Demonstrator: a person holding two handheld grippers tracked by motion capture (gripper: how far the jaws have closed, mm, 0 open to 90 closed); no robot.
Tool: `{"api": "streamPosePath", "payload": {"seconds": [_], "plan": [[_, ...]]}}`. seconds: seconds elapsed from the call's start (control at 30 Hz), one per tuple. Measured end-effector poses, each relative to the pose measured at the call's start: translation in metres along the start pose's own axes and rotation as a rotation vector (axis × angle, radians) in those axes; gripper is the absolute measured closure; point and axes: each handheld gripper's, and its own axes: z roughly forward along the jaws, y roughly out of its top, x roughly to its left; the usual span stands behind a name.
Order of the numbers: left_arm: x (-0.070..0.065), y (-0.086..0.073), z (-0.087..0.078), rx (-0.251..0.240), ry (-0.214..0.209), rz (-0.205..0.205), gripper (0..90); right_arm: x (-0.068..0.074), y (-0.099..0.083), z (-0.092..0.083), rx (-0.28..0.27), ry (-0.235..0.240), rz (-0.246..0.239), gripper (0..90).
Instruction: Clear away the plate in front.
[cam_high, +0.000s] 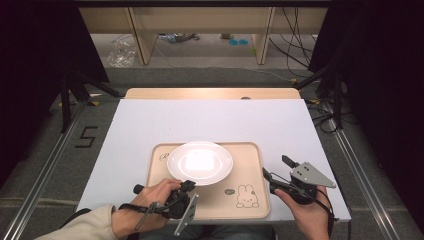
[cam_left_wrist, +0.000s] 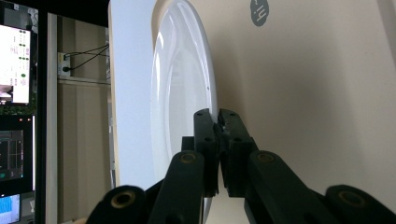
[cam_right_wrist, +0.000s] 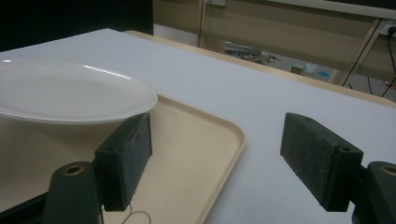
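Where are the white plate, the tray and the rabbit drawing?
white plate (cam_high: 200, 162): high view, middle of its bowl.
tray (cam_high: 252, 165): high view, bare right side near the rim.
rabbit drawing (cam_high: 244, 196): high view, the rabbit's body.

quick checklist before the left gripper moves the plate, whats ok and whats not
1. Left gripper shut on the plate rim: ok.
2. Grip at the plate's near edge, not its middle: ok.
3. Plate over the tray: ok.
4. Plate lifted off the tray: cannot tell.
5. Right gripper open, holding nothing: ok.
6. Right gripper beside the tray's right edge, apart from the plate: ok.
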Motion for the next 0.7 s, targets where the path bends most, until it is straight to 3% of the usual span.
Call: {"api": "streamPosePath", "payload": {"seconds": [0.7], "plan": [[-0.0042,-0.0022,0.0097,0.009,-0.049,-0.018,86.1,-0.0001,-0.0003,0.0002,0.004,0.001,0.000,25.9]]}}
